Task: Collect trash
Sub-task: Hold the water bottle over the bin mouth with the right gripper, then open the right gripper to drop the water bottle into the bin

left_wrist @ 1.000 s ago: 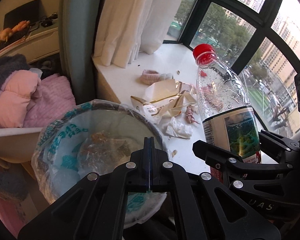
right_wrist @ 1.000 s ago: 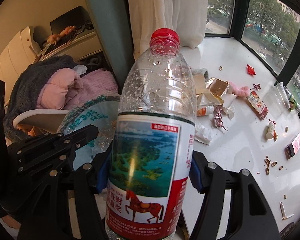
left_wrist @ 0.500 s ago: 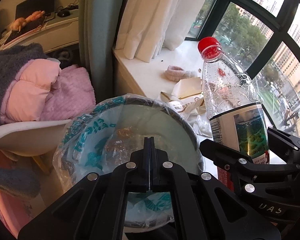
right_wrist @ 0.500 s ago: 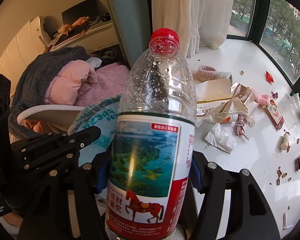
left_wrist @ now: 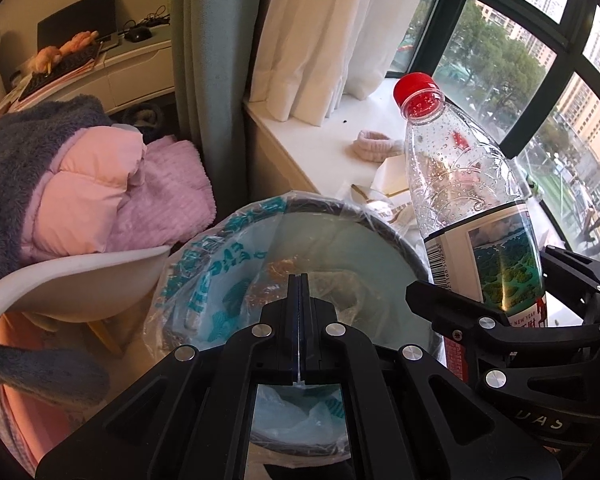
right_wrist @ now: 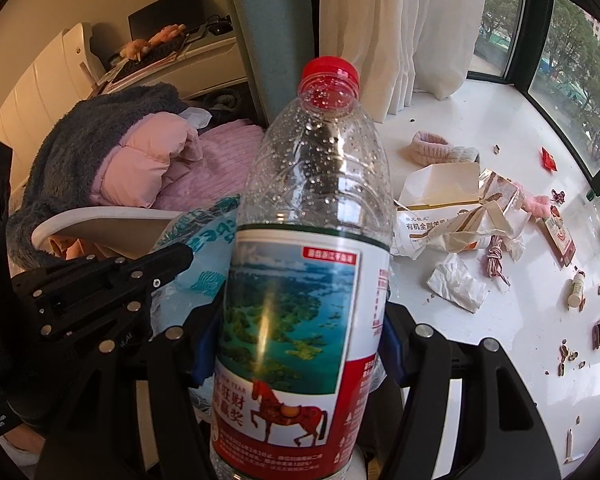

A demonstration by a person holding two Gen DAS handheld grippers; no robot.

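An empty clear plastic bottle [right_wrist: 312,248] with a red cap and a picture label stands upright between the blue pads of my right gripper [right_wrist: 296,344], which is shut on its labelled lower half. In the left wrist view the same bottle [left_wrist: 472,208] rises at the right, beside the rim of a round bin [left_wrist: 416,256] lined with a clear printed bag. My left gripper [left_wrist: 299,292] hangs over the bin's mouth with its fingers pressed together and nothing between them. In the right wrist view the bin's bag [right_wrist: 208,248] shows just left of the bottle.
A white window sill [right_wrist: 480,128] carries torn paper packaging [right_wrist: 452,216], a crumpled tissue [right_wrist: 456,284], a pink headband [right_wrist: 432,148], small boxes and crumbs. A white chair [left_wrist: 72,280] piled with pink and grey clothes stands left of the bin. Curtains [left_wrist: 312,32] hang behind.
Both views have slid left from the sill toward the bin, which now sits more centrally under my left gripper. The bottle stays held in the right gripper.
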